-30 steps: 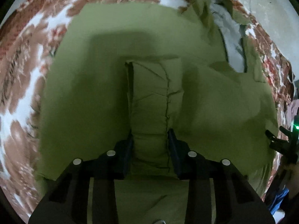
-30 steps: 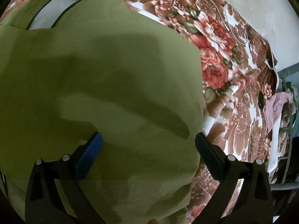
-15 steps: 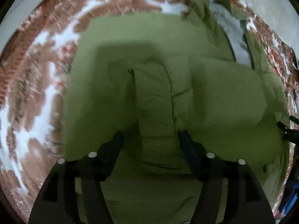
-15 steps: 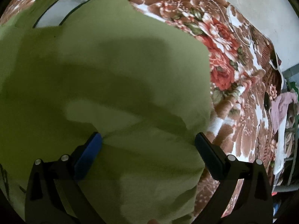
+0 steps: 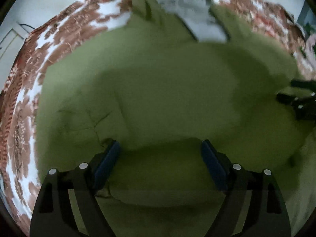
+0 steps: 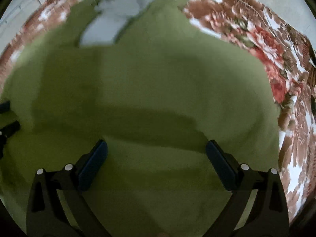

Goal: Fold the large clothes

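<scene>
A large olive-green garment (image 5: 162, 90) with a pale grey lining (image 5: 197, 25) at its far end lies spread on a flowered bedspread (image 5: 25, 102). My left gripper (image 5: 160, 148) hovers over the near part, its jaws opening wide with only loose cloth lying beneath them, nothing pinched. In the right wrist view the same green garment (image 6: 158, 83) fills the frame and my right gripper (image 6: 157, 148) stands open above it, fingers apart and clear of the cloth. The right gripper's black fingers (image 5: 296, 100) show at the right edge of the left wrist view.
The red and brown flowered bedspread (image 6: 280, 63) shows around the garment on both sides. A pale wall (image 5: 49, 2) rises behind the bed. The other gripper's dark fingers (image 6: 7, 126) enter at the left edge of the right wrist view.
My left gripper let go of the folded strip of green cloth and spread wide, rolling and shifting over the garment. The right gripper stayed open and moved so more of the garment's far end shows.
</scene>
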`<action>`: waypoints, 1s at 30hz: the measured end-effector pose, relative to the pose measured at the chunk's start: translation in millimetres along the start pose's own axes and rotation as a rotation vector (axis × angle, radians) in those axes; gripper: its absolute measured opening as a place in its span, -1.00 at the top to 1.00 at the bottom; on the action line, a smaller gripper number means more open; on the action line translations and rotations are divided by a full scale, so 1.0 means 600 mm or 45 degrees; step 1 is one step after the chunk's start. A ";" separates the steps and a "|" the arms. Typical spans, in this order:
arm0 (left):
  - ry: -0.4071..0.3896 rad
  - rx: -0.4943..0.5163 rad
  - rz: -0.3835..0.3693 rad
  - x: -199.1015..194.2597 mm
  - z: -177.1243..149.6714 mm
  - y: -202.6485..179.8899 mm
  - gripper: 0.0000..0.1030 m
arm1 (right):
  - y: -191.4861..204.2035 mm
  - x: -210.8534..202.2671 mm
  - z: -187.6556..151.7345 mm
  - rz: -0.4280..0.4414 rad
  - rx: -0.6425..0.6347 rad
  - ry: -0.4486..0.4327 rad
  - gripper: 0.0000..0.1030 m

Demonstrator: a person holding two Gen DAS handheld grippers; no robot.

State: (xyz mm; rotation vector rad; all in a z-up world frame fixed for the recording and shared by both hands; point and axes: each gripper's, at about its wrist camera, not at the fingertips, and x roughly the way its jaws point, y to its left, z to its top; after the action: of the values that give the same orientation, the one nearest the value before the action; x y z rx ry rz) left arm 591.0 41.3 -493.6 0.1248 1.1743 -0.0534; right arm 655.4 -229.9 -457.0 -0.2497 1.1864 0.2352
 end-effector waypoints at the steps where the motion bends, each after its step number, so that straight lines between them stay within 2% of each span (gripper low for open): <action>1: -0.008 0.010 0.007 0.003 -0.004 0.001 -0.66 | -0.001 0.000 -0.002 0.001 -0.002 -0.024 -0.91; 4: 0.001 0.053 0.053 -0.010 0.003 -0.008 -0.64 | -0.007 -0.012 0.001 0.013 0.036 -0.024 -0.91; 6: -0.084 0.096 0.065 -0.055 0.030 -0.013 -0.66 | -0.022 -0.035 0.011 0.075 0.099 -0.045 -0.91; 8: -0.142 0.102 0.062 -0.085 0.069 -0.006 -0.74 | -0.039 -0.061 0.035 0.102 0.146 -0.074 -0.91; 11: -0.183 0.106 0.066 -0.092 0.133 0.013 -0.76 | -0.070 -0.085 0.104 0.183 0.198 -0.100 -0.91; 13: -0.171 0.104 0.061 -0.079 0.182 0.033 -0.76 | -0.094 -0.085 0.160 0.224 0.218 -0.117 -0.91; 14: -0.178 0.088 0.027 -0.072 0.213 0.047 -0.76 | -0.101 -0.082 0.184 0.225 0.216 -0.122 -0.91; 17: -0.179 0.034 -0.048 -0.043 0.290 0.086 -0.76 | -0.117 -0.059 0.266 0.183 0.151 -0.146 -0.91; 19: -0.166 -0.010 -0.098 -0.013 0.347 0.115 -0.76 | -0.125 -0.028 0.325 0.164 0.098 -0.151 -0.91; 22: -0.136 -0.059 -0.129 0.035 0.413 0.144 -0.76 | -0.145 0.021 0.393 0.194 0.111 -0.130 -0.91; 24: -0.124 -0.071 -0.140 0.063 0.450 0.154 -0.75 | -0.157 0.056 0.436 0.201 0.116 -0.126 -0.91; 27: -0.094 -0.074 -0.211 0.114 0.521 0.166 -0.73 | -0.173 0.104 0.504 0.221 0.114 -0.146 -0.90; 29: -0.071 -0.101 -0.291 0.146 0.564 0.171 -0.72 | -0.182 0.134 0.546 0.256 0.131 -0.143 -0.71; 30: -0.074 -0.106 -0.306 0.160 0.583 0.170 -0.72 | -0.182 0.145 0.557 0.261 0.131 -0.132 -0.50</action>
State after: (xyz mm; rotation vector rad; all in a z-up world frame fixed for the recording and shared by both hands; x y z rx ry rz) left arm 959.6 100.8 -442.0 -0.0910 1.1270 -0.2181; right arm 1015.1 -224.0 -412.7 -0.0249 1.1178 0.3607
